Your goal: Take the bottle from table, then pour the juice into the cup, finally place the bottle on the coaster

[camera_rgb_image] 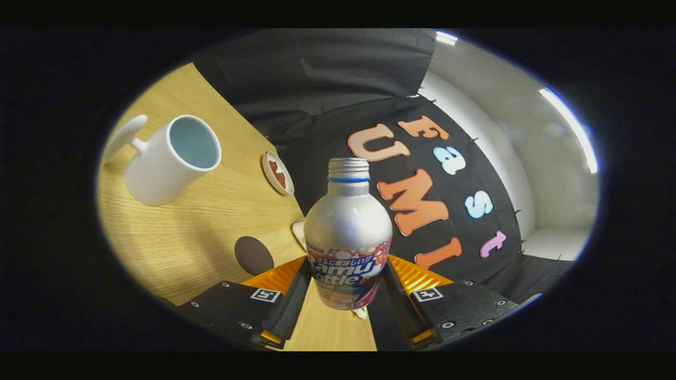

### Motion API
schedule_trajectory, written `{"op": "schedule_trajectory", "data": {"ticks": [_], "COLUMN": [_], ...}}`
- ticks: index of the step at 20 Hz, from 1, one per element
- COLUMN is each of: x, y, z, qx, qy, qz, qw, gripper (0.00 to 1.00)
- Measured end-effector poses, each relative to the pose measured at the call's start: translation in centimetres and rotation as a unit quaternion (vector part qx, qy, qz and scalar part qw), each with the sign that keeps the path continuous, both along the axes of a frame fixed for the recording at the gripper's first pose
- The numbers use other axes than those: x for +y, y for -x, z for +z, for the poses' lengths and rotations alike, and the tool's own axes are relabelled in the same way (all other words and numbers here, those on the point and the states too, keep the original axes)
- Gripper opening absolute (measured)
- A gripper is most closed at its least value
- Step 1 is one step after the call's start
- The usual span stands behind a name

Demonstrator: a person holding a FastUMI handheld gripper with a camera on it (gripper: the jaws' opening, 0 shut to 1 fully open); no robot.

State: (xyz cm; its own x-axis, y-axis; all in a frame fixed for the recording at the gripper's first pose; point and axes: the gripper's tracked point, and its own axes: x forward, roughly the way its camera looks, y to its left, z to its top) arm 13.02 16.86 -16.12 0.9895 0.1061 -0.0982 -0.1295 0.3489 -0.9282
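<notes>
The gripper (pixel 346 295) pinches the bottle (pixel 347 232): both fingers press against its lower, labelled part, one on each side, and the bottle stands up between them with its base just above the table (pixel 179 237). The bottle is silver metal with a threaded open neck, a blue ring under the thread and a colourful printed band around its lower half. No cap sits on it.

The whole scene is tilted, so the wooden table slopes away to the left of the bottle. Well beyond the fingers, toward the table's far left part, stands the cup (pixel 171 158), a white mug with its handle pointing away from the bottle and its mouth turned toward the camera. Its inside looks pale and bare; whether it holds any liquid I cannot tell.

The coaster (pixel 254 255), a dark brown round disc, lies flat on the table just ahead of the left finger, apart from the bottle. Near the table's far edge, between the cup and the bottle, sits a small white dish (pixel 277 172) with something reddish brown in it. A pale object peeks out from behind the bottle's left shoulder, too hidden to tell what it is.
</notes>
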Motion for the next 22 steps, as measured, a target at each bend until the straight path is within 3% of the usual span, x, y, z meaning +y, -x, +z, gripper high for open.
{"op": "schedule_trajectory", "data": {"ticks": [8,22], "x": [1.8,4.5], "y": [0.0,0.9], "z": [1.4,2.0], "qx": [-0.062,-0.103], "qy": [0.109,0.201], "qz": [0.047,0.102], "qw": [0.991,0.969], "gripper": [0.75,0.75]}}
